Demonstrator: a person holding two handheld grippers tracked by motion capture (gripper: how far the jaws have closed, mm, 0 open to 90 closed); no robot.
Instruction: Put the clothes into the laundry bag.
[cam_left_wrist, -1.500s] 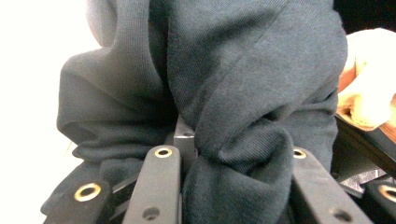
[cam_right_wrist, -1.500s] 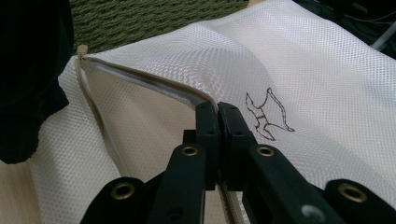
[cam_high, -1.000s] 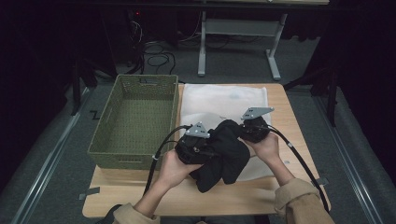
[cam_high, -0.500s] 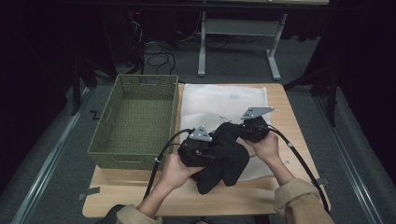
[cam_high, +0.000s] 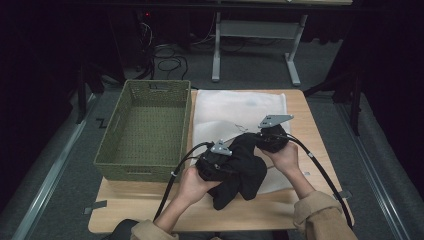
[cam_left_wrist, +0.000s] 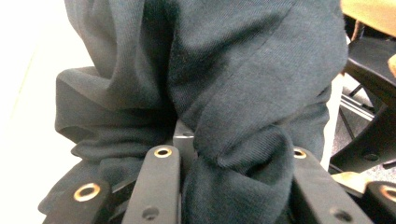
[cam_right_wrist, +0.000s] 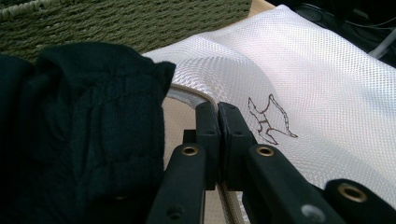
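A black garment (cam_high: 245, 170) lies bunched over the near part of a white mesh bag (cam_high: 235, 107) on the table. My left gripper (cam_high: 220, 161) is at the garment's left side. In the left gripper view, thick dark folds (cam_left_wrist: 243, 70) are bunched between its jaws (cam_left_wrist: 236, 156) and hide the tips. My right gripper (cam_high: 267, 139) sits at the garment's upper right. In the right gripper view its jaws (cam_right_wrist: 218, 112) are shut on the bag's grey rim, with the mesh (cam_right_wrist: 303, 84) beyond and the garment (cam_right_wrist: 84, 130) to their left.
A green woven basket (cam_high: 132, 169) stands empty on the table's left half, its wall (cam_right_wrist: 130, 18) just beyond the garment. Bare wood (cam_high: 145, 210) shows along the near edge. Both cables trail back toward the person, and table legs and wires stand on the floor behind.
My left hand has slid a little to the right and nearer with the garment, bunching it closer to the right gripper. The right gripper has stayed put.
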